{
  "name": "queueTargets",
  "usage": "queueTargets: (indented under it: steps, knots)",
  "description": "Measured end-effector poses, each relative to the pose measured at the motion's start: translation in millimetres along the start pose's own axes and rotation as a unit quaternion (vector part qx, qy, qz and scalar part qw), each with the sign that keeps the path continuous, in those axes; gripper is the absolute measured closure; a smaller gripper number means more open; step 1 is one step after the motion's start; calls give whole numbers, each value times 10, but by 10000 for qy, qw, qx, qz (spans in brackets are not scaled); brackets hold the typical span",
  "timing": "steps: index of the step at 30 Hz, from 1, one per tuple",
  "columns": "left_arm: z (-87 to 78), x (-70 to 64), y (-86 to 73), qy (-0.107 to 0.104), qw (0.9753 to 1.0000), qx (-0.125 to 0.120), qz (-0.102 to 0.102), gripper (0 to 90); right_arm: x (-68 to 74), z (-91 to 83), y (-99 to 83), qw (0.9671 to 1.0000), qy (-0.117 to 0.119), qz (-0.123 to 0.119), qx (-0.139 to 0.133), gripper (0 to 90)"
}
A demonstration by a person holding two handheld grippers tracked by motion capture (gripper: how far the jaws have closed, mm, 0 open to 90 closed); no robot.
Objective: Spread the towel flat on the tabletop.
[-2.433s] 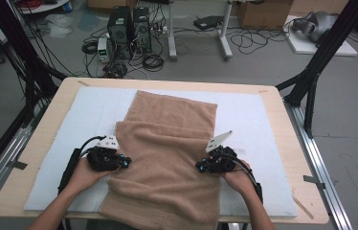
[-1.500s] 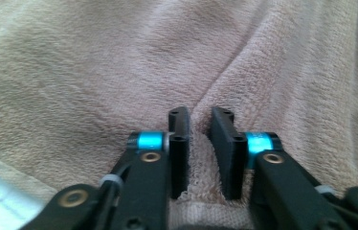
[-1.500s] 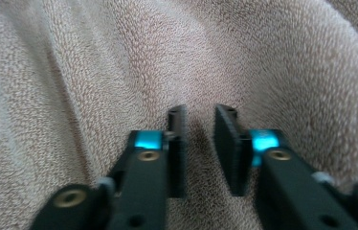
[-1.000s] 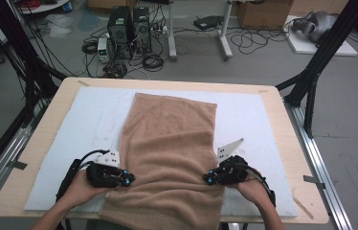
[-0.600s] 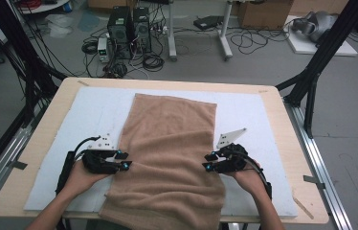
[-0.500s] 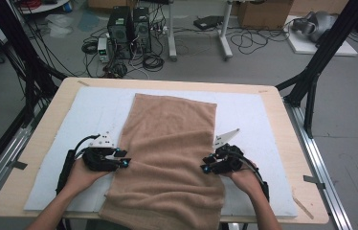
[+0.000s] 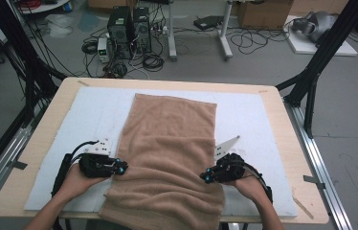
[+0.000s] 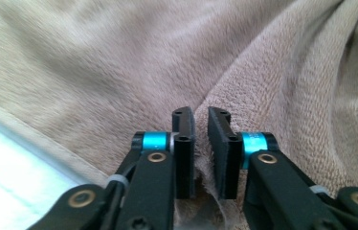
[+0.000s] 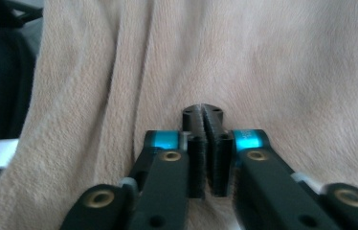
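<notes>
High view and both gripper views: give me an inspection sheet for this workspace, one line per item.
Surface: wooden table with a white mat laid over it.
Job's things: tan towel lies lengthwise down the middle, flat at the far end, rumpled at the near end, which hangs over the table's near edge.
Clutter: nothing seen on the mat besides the towel.
Grippers: left gripper at the towel's left edge, fingers nearly together with a fold of towel between them; right gripper at its right edge, fingers closed on towel.
Cables: black cable loops from the left gripper.
Surroundings: computer towers, loose floor cables, black frame struts.
</notes>
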State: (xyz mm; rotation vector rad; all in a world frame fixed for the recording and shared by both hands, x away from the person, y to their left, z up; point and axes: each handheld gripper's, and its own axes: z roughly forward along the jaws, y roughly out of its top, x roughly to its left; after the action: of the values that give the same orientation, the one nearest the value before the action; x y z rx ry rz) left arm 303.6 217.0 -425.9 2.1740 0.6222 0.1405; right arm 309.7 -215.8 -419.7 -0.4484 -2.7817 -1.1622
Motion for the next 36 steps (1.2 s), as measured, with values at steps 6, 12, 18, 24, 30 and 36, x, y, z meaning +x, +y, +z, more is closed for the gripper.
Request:
queueTargets:
  steps: [6, 12, 18, 24, 30, 36]
  knots:
    - [93, 142, 36, 256, 9994, -11, -243, 595, -210, -41, 70, 9954, -855, 317, -300, 660]
    - [204, 156, 21, 87, 9993, 186, -305, 755, -404, 157, 45, 9927, -1049, 595, -12, 763]
    - [130, 115, 23, 61, 9997, 178, -162, 841, -337, 168, 40, 9944, -935, 479, 88, 875]
    - [-2, -42, -39, -145, 9997, 194, 35, 847, -122, 117, -7, 9981, -517, 312, 154, 867]
    - [-69, -15, 3, -18, 10000, -54, -14, 811, -129, -23, 35, 9965, -662, 348, -374, 770]
    - [66, 104, -3, 48, 9997, 109, -227, 628, -258, 49, 21, 9948, -834, 575, -118, 661]
